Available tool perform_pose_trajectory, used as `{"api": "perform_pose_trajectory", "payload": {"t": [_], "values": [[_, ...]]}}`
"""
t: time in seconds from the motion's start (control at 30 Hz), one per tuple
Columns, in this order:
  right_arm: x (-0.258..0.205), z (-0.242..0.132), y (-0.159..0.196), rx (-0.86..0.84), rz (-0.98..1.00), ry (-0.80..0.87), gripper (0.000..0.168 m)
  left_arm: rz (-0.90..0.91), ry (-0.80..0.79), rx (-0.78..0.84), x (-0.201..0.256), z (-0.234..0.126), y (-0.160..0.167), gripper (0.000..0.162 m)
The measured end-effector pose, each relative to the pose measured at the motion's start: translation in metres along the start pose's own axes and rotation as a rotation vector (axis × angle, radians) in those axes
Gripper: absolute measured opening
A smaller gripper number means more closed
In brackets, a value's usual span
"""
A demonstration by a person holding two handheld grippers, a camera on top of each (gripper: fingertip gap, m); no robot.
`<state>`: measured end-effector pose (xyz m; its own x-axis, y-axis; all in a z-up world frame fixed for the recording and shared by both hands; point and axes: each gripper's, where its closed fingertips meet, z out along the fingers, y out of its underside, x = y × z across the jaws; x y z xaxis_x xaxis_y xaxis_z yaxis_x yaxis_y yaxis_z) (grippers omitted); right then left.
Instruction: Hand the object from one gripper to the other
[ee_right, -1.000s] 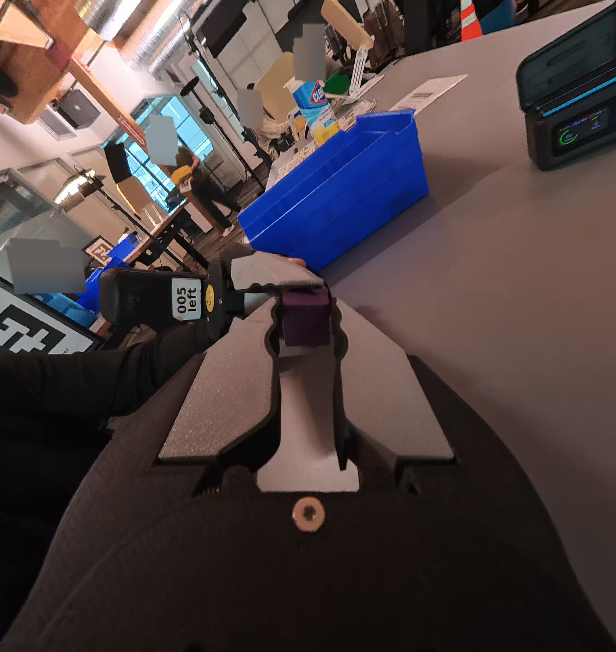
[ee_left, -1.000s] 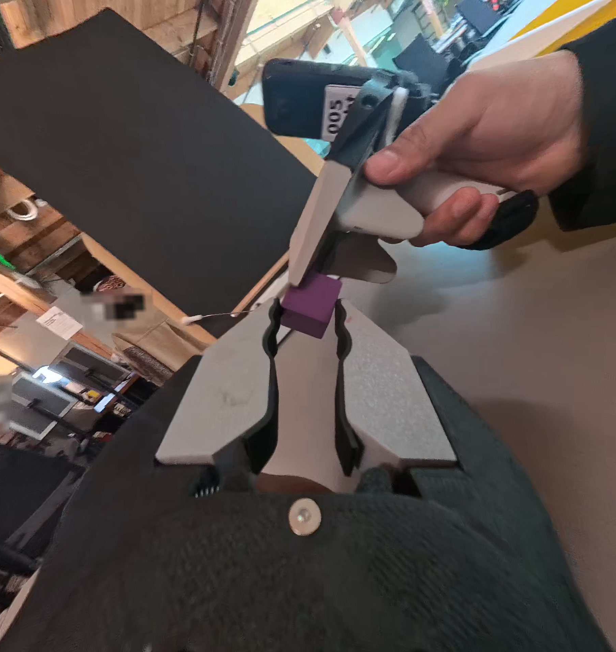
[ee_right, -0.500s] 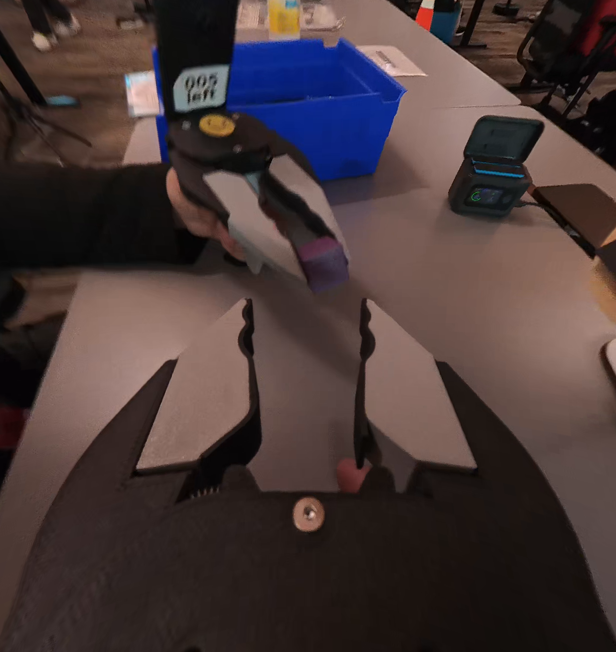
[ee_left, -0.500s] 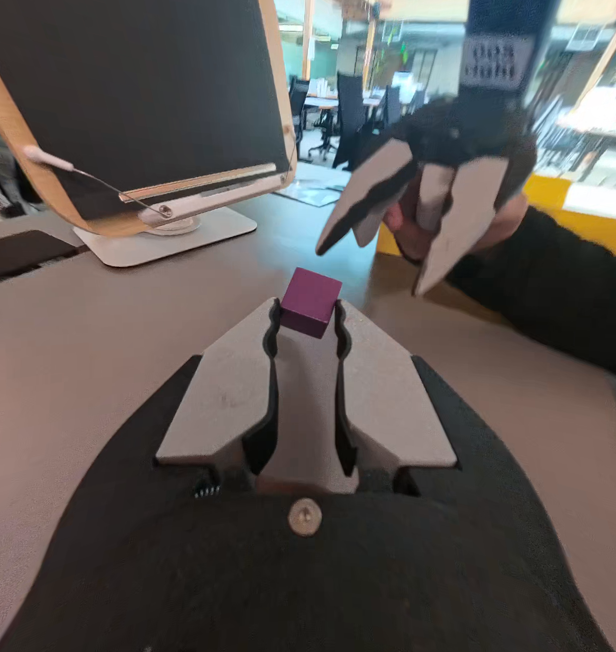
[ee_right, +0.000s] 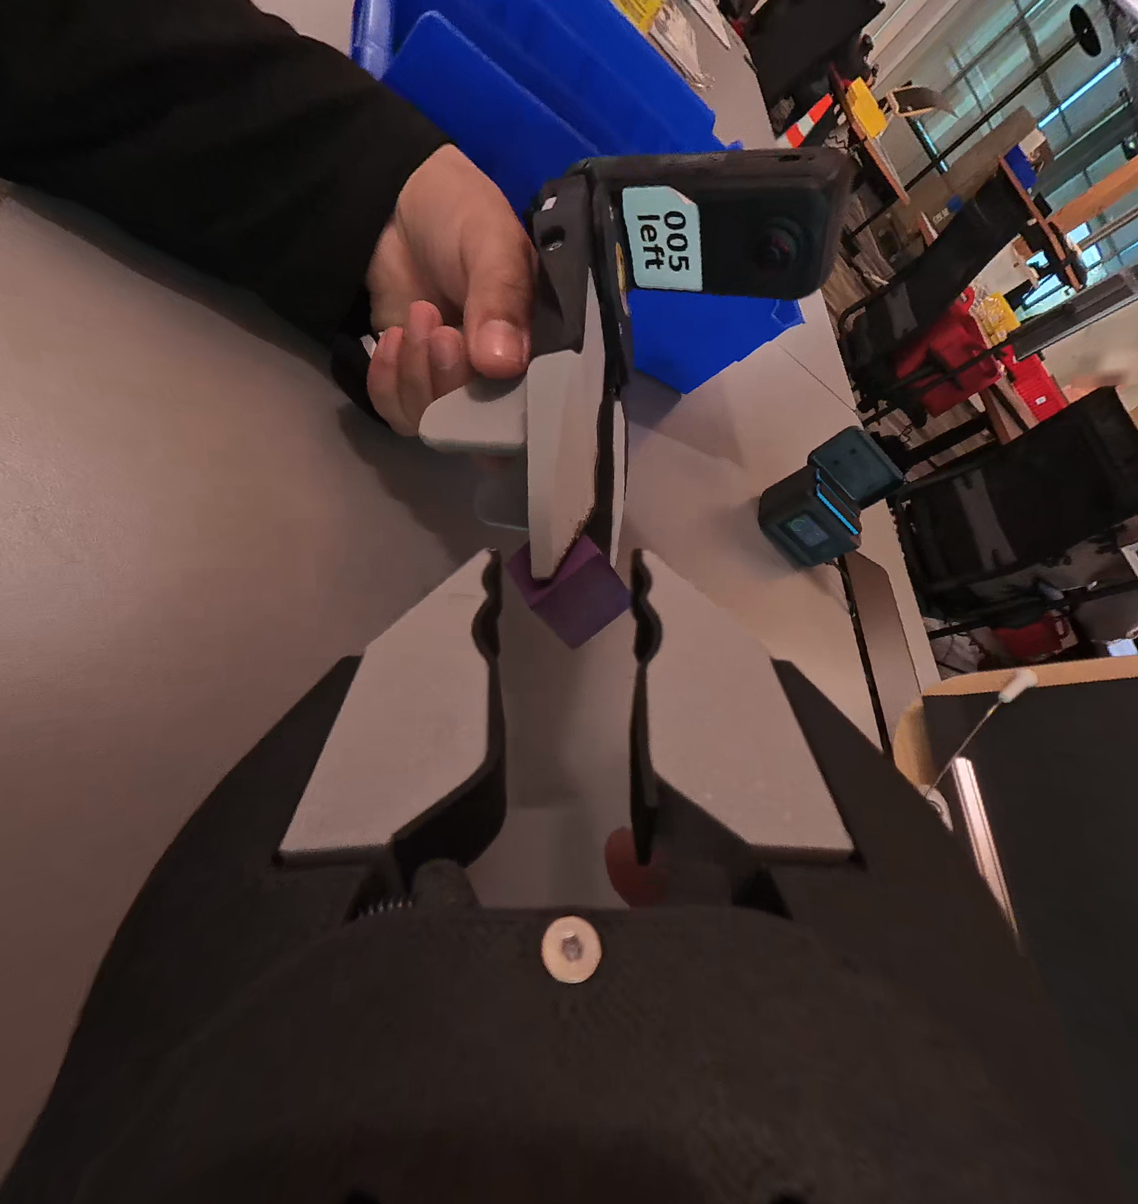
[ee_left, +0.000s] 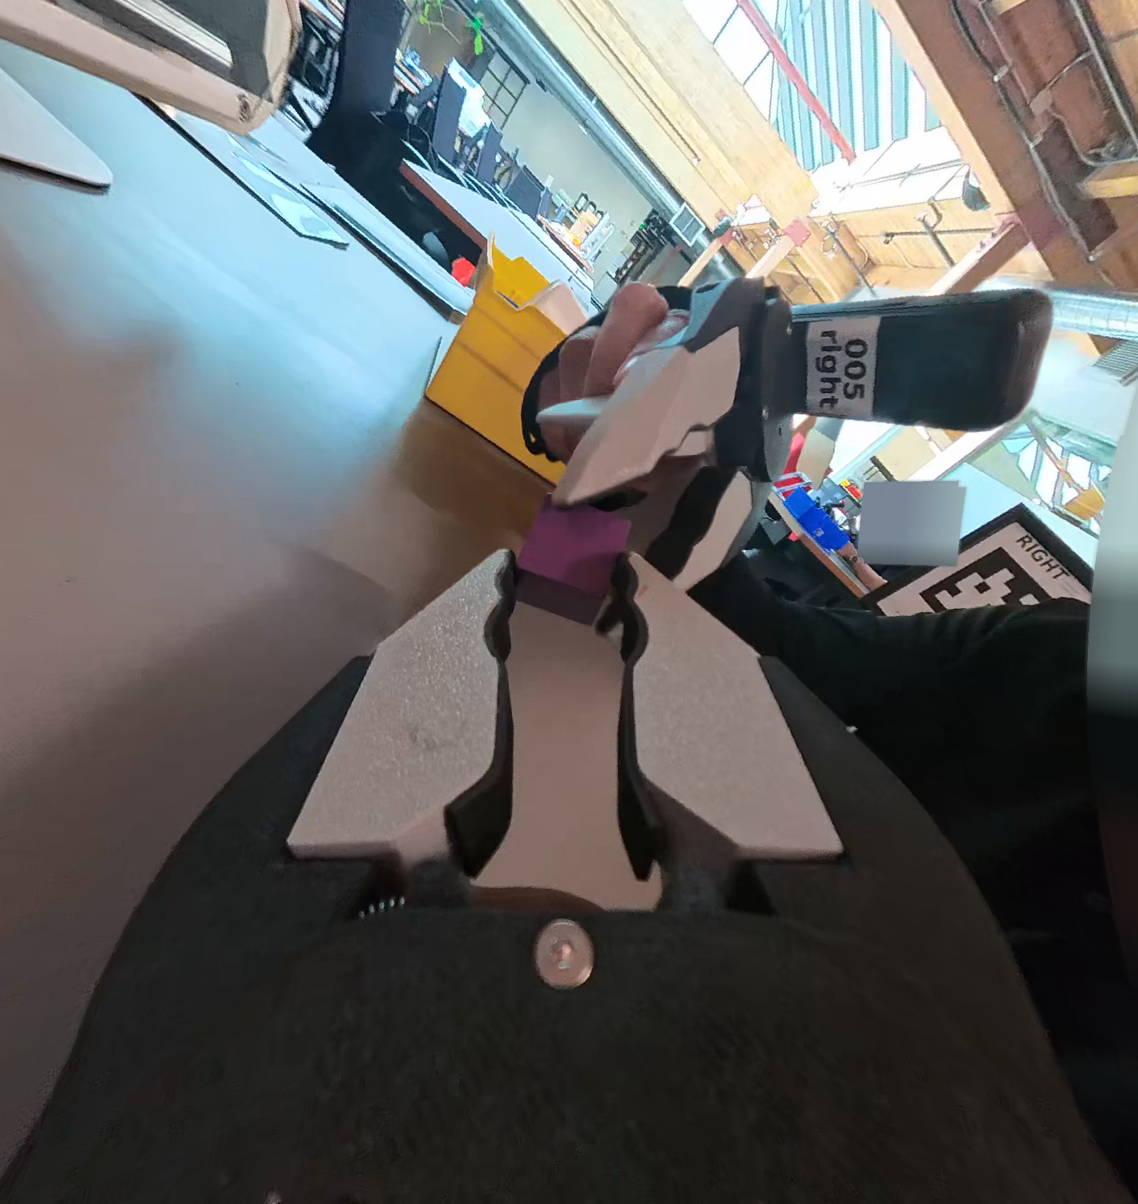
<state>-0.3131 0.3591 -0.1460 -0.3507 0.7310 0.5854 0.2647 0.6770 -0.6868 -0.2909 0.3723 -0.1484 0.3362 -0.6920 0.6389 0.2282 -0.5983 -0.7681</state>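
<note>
L tool (ee_left: 563, 573) pinching purple cube (ee_left: 569, 573); R tool (ee_right: 565, 580) spread around cube, contact unclear. Blue bin (ee_right: 677, 345) contents hidden.

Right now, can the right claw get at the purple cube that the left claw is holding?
Probably yes. The right claw is open with the purple cube already between its tips, and nothing blocks them; the left claw grips the cube across its other faces.

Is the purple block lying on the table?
No, the purple block is up in the air, pinched between the jaws of the left gripper, above the table.
</note>
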Motion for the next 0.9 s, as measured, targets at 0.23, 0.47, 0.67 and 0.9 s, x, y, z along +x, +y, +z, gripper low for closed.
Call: {"api": "perform_pose_trajectory", "payload": {"t": [0.23, 0.47, 0.67, 0.9], "values": [[0.002, 0.001, 0.007, -0.041, 0.057, -0.009, 0.031, 0.022, -0.035, 0.013, -0.005, 0.002, -0.002, 0.027], [0.028, -0.003, 0.02, -0.017, 0.396, -0.002, 0.029, 0.25, -0.221, 0.098, -0.017, -0.007, -0.023, 0.026], [0.059, -0.017, 0.031, 0.159, 0.876, -0.054, 0.028, 0.852, -0.601, 0.026, -0.03, -0.008, -0.03, 0.043], [0.05, -0.021, 0.022, 0.357, 1.301, -0.364, 0.028, 1.588, -0.929, -0.101, -0.032, 0.003, -0.027, 0.061]]}}
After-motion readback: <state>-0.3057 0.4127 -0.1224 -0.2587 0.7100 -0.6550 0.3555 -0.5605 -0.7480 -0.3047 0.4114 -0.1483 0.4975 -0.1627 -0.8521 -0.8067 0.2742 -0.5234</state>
